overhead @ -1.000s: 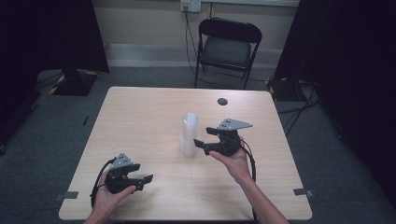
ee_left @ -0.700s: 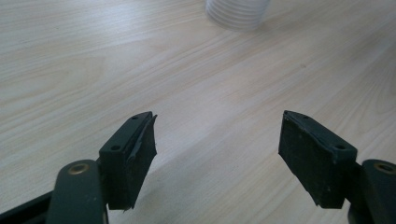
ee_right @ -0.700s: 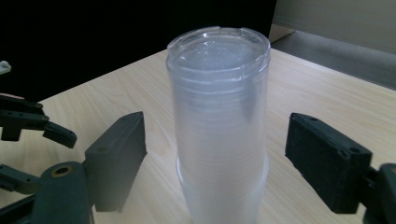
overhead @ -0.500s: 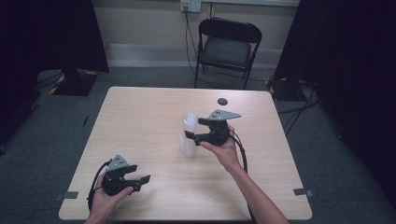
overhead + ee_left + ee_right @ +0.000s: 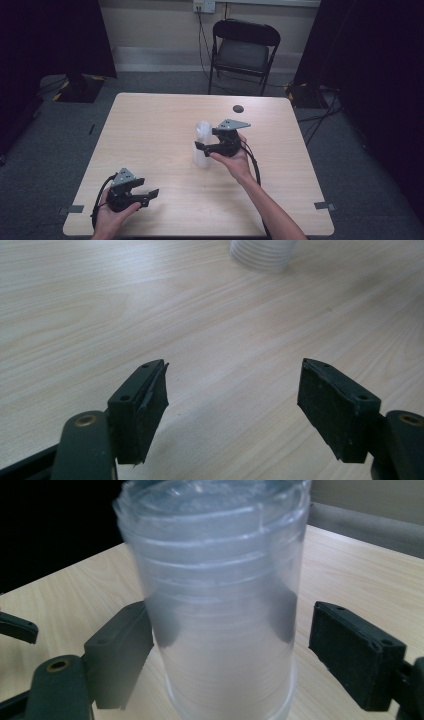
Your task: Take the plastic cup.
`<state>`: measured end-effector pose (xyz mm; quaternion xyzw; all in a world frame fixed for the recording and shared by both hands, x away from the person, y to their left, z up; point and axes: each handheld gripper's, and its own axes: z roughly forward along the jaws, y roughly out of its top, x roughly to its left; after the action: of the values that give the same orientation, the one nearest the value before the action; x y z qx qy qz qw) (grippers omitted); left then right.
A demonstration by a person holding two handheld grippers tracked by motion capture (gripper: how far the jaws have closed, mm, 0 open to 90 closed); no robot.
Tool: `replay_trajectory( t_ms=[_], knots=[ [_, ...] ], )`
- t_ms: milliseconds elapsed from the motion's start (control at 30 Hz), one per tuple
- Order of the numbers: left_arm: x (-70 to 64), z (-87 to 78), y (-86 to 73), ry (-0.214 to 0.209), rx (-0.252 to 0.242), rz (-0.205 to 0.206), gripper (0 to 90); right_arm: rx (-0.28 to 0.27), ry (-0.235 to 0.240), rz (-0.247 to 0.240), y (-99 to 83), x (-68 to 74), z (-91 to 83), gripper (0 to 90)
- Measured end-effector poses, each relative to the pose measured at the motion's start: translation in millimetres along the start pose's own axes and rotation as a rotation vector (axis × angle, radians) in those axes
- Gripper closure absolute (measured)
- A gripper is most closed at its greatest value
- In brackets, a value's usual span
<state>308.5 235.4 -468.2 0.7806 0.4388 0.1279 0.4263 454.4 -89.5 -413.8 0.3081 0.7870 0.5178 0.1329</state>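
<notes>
Your right gripper (image 5: 222, 655) sat spread around an upright stack of clear plastic cups (image 5: 215, 595); your left gripper (image 5: 232, 405) rested gaping above the wooden table (image 5: 150, 130).

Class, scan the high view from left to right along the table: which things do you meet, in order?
Left gripper → stack of clear plastic cups → right gripper, jaws open around the stack.
</notes>
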Motion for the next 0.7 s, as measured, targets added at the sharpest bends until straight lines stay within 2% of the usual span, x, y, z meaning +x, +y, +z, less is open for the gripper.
replay_trajectory(
  t_ms=[233, 333, 467, 533, 700],
  knots=[
    [0.9, -2.7, -1.7, 0.003, -0.002, 0.002, 27.7, -0.001, 0.022, -0.014, -0.7, -1.0, 8.5, 19.7],
    [0.9, -3.0, -2.0, 0.006, -0.005, 0.002, 27.7, 0.008, 0.015, -0.019, -2.1, 1.6, 12.8, 19.7],
    [0.6, -3.5, -2.3, 0.005, -0.004, 0.004, 27.6, 0.008, 0.016, -0.026, -3.0, 2.6, 16.3, 22.6],
    [0.1, -3.8, -2.5, 0.004, -0.006, -0.002, 27.7, 0.005, 0.005, -0.029, -3.1, 2.9, 16.9, 28.5],
    [0.9, -4.1, -2.6, 0.006, -0.005, -0.002, 27.7, -0.006, 0.009, -0.016, -1.8, 0.8, 15.4, 29.7]
  ],
)
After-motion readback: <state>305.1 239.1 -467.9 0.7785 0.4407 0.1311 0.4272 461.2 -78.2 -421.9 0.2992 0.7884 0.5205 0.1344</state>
